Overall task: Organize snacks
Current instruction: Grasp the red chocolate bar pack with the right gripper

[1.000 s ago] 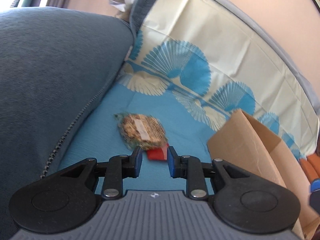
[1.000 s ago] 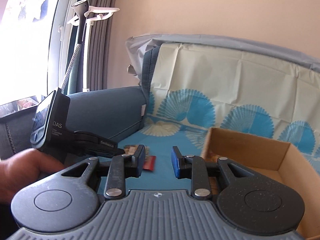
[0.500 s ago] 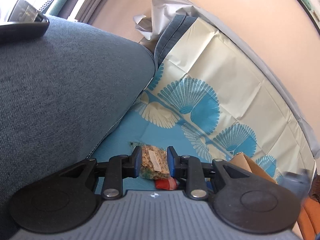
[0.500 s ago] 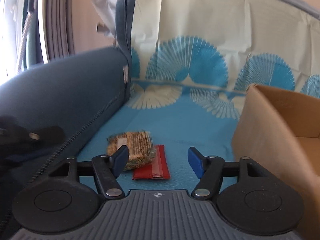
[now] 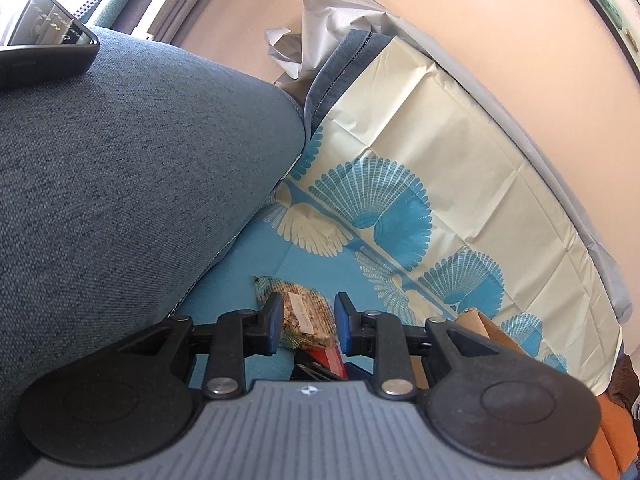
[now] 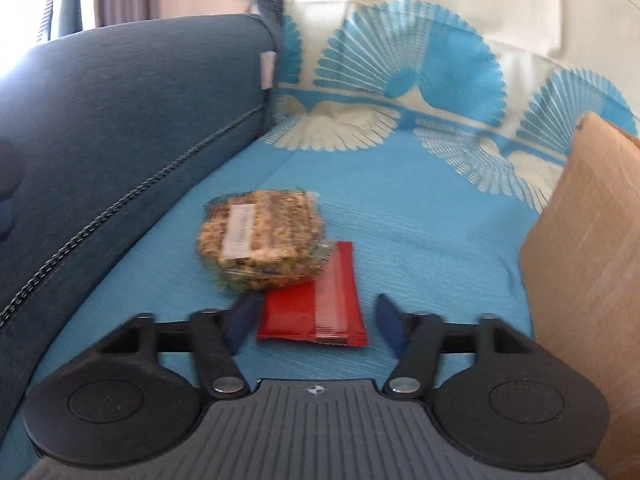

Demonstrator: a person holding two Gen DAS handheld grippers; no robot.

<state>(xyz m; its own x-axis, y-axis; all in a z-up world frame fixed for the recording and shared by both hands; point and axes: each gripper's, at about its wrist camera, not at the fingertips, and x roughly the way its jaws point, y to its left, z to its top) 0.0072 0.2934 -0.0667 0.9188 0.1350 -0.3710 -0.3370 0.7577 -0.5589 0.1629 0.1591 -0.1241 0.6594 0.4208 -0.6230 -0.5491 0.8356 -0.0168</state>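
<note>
A clear-wrapped nut bar with a white label [image 6: 258, 246] lies on the blue sofa cover, overlapping a flat red packet [image 6: 316, 304]. My right gripper [image 6: 316, 322] is open wide, low over the cover, its blue fingertips [image 6: 240, 320] either side of the red packet's near end. In the left wrist view my left gripper [image 5: 308, 322] is open and empty, held above the seat; the nut bar [image 5: 304, 316] shows between its fingers and the red packet [image 5: 326, 362] just below, partly hidden by the other gripper.
A brown cardboard box [image 6: 588, 264] stands at the right, also visible in the left wrist view [image 5: 486, 326]. The blue sofa armrest [image 6: 120, 120] rises at the left. A black device [image 5: 40, 48] rests on the armrest top. The fan-patterned cover [image 5: 400, 208] drapes the backrest.
My right gripper has opened wide and moved down and forward to the red packet. My left gripper has lifted and tilted upward, away from the snacks.
</note>
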